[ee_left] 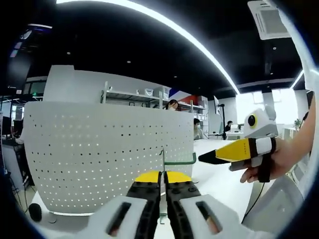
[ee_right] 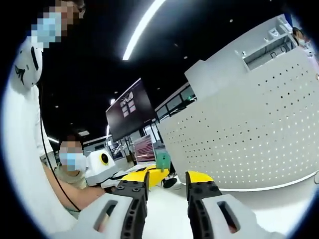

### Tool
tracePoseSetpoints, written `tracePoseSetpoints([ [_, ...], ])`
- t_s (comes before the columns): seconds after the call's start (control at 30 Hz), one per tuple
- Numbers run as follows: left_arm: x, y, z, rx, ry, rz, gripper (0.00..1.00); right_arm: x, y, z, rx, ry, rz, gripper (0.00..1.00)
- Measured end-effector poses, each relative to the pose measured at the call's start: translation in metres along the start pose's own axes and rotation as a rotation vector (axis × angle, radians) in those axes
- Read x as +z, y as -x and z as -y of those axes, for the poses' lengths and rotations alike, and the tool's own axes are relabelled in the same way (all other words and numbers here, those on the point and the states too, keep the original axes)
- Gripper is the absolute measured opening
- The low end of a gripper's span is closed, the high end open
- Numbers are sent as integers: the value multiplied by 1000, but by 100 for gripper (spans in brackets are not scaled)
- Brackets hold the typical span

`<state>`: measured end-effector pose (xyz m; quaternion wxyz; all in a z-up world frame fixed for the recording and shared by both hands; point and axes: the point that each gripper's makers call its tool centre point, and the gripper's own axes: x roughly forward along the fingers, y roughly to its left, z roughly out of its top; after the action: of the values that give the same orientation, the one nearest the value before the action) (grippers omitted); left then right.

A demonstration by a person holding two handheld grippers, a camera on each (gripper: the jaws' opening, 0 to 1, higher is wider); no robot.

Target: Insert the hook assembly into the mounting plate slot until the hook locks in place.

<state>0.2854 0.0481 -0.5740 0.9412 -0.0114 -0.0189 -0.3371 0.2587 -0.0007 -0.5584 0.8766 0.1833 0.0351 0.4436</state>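
Note:
A thin green wire hook (ee_left: 175,162) stands up between the yellow-tipped jaws of my left gripper (ee_left: 162,176), which is shut on its stem. Its arm runs off to the right. Just behind it rises the white perforated mounting plate (ee_left: 99,149), a curved panel full of small holes. My right gripper (ee_left: 234,151), held in a hand, comes in from the right, its tip a little to the right of the hook's arm. In the right gripper view my right gripper (ee_right: 167,180) is open with nothing between its jaws. The plate (ee_right: 239,134) is to its right, the left gripper (ee_right: 142,175) to its left.
The plate stands on a white tabletop (ee_left: 219,184). A person (ee_right: 75,169) sits close on the left of the right gripper view, with a dark wall screen (ee_right: 130,110) behind. Shelving (ee_left: 134,95) and other people (ee_left: 173,104) are beyond the plate.

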Motion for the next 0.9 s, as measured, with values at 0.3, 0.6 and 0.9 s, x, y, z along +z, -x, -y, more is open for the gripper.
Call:
tracePoseSetpoints([
  [0.3, 2, -4, 10, -18, 3, 4, 2, 3, -8, -2, 15, -4, 9, 25],
  [0.6, 3, -9, 19, -23, 5, -1, 2, 7, -16, -7, 26, 18, 20, 17],
  [0.9, 5, -9, 18, -14, 23, 2, 2, 9, -24, -5, 23, 44, 21, 9],
])
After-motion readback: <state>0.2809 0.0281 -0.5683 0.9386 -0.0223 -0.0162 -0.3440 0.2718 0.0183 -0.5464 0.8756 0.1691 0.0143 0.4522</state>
